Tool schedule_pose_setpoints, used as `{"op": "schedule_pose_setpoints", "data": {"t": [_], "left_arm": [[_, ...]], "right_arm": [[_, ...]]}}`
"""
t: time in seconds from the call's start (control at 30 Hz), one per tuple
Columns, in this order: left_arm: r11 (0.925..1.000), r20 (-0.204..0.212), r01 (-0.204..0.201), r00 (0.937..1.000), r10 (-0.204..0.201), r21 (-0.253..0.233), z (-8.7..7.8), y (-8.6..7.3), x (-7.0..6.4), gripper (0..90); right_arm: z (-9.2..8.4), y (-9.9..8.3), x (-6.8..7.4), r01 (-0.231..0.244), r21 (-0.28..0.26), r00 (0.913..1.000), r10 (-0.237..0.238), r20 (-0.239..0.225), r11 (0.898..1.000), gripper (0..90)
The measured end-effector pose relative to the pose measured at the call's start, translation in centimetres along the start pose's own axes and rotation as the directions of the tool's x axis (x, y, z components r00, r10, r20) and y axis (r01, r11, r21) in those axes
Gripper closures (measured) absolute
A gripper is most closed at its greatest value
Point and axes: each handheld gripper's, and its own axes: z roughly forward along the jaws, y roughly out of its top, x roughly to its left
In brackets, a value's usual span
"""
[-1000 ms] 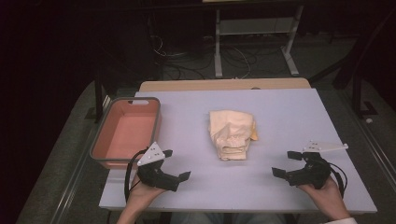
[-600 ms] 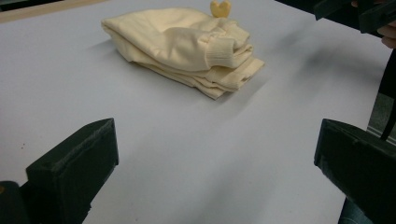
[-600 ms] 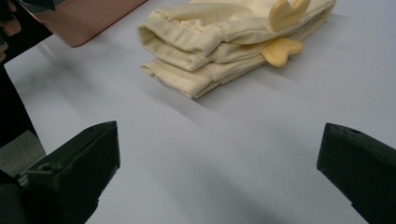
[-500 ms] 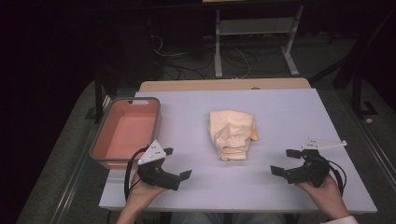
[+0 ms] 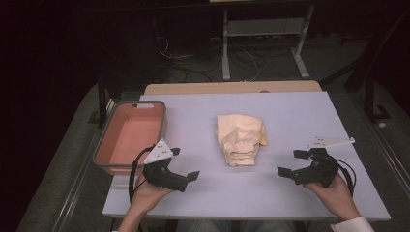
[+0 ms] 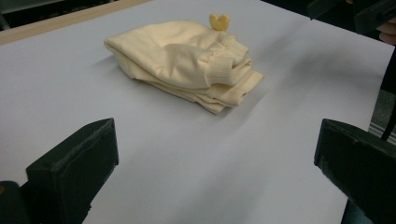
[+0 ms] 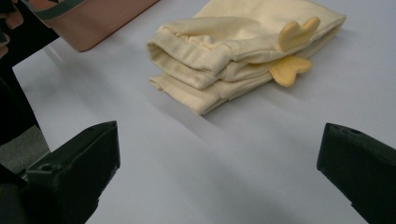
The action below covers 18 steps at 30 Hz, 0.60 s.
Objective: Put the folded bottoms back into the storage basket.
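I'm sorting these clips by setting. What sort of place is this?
Probably a lab or workshop set up for recording. A pale lavender tabletop holds a folded cream-yellow garment and a salmon-pink plastic bin; behind it, loose cables lie on the dark floor around a white metal stand.

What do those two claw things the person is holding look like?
Both are black, each with two chunky jaws. The left gripper and right gripper each carry a pale three-cornered plate on top, dotted with small marks, and trail a black looping cable. A white cuff shows at the right wrist.

No readable txt, labels or nos. anywhere.
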Motion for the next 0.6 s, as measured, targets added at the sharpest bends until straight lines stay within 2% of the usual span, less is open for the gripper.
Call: {"op": "schedule_pose_setpoints", "data": {"t": [0.3,0.6], "left_arm": [[1.0000,0.007,0.003,1.0000,-0.003,0.005,0.2,1.6,0.5,0.0],[0.9999,0.017,0.006,0.9998,-0.007,0.011,0.8,2.8,0.8,0.0]], "right_arm": [[0.3,2.0,0.6,0.040,0.003,0.9992,-0.040,-0.007,0.999,0.0],[0.6,3.0,0.6,0.043,0.001,0.9990,-0.043,-0.012,0.999,0.0]]}}
